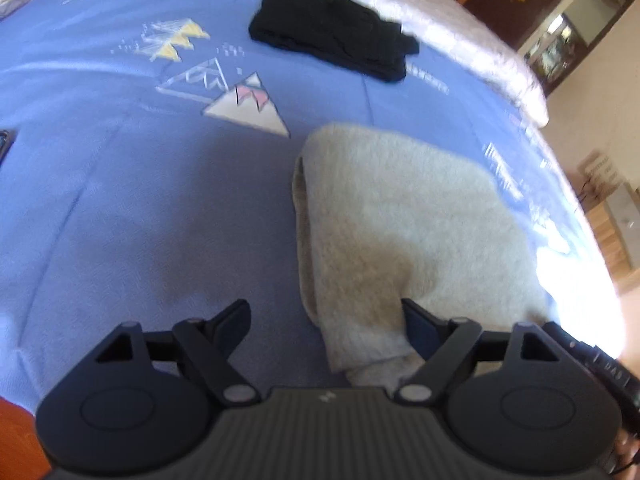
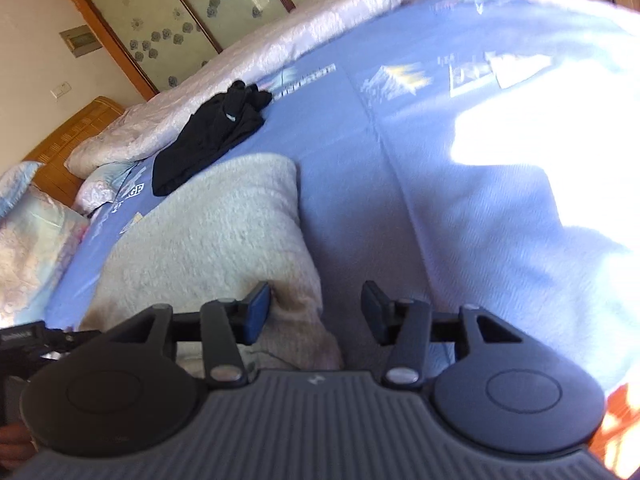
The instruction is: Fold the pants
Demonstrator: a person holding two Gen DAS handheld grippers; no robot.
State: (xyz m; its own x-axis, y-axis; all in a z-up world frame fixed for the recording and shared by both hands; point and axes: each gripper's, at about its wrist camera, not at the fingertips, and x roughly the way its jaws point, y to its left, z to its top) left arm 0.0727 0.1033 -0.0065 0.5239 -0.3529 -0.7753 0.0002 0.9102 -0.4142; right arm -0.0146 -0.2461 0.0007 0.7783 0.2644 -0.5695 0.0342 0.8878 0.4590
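The beige fleece pants point(image 1: 404, 232) lie folded into a thick pad on the blue bed sheet point(image 1: 140, 208). My left gripper point(image 1: 326, 320) is open, its jaws wide apart over the pants' near left edge, holding nothing. In the right wrist view the same pants point(image 2: 212, 240) lie to the left. My right gripper point(image 2: 316, 312) is open over the pants' near right corner, its left finger above the fleece and its right finger above bare sheet point(image 2: 460, 220). Whether either gripper touches the cloth is unclear.
A black folded garment point(image 1: 332, 36) lies farther back on the bed, also in the right wrist view point(image 2: 208, 136). A white quilt point(image 1: 460, 28) runs along the far edge. Pillows point(image 2: 32, 232) lie at the headboard. A dark object point(image 1: 5, 142) sits at the left.
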